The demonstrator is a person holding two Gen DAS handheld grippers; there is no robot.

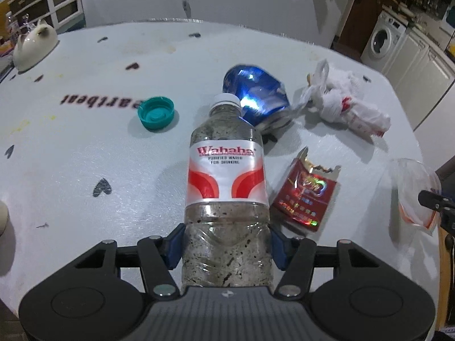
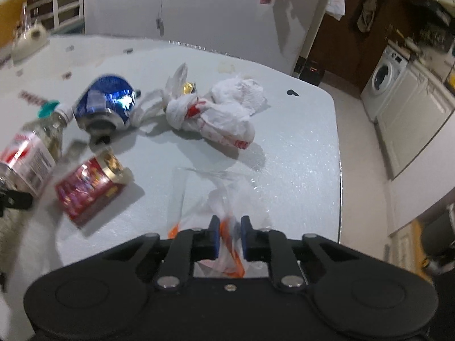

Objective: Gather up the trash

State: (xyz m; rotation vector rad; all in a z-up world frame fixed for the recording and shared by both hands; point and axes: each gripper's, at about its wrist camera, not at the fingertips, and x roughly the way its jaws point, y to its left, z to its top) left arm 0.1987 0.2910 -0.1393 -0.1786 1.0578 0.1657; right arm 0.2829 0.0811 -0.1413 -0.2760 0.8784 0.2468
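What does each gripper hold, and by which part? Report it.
Left gripper: the water bottle, by its lower body. Right gripper: the clear plastic bag, by its bunched near edge.

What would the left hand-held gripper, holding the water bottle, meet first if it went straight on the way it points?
Probably the crushed blue can: it lies just beyond the cap of the water bottle held by the left hand-held gripper, though depth is unclear.
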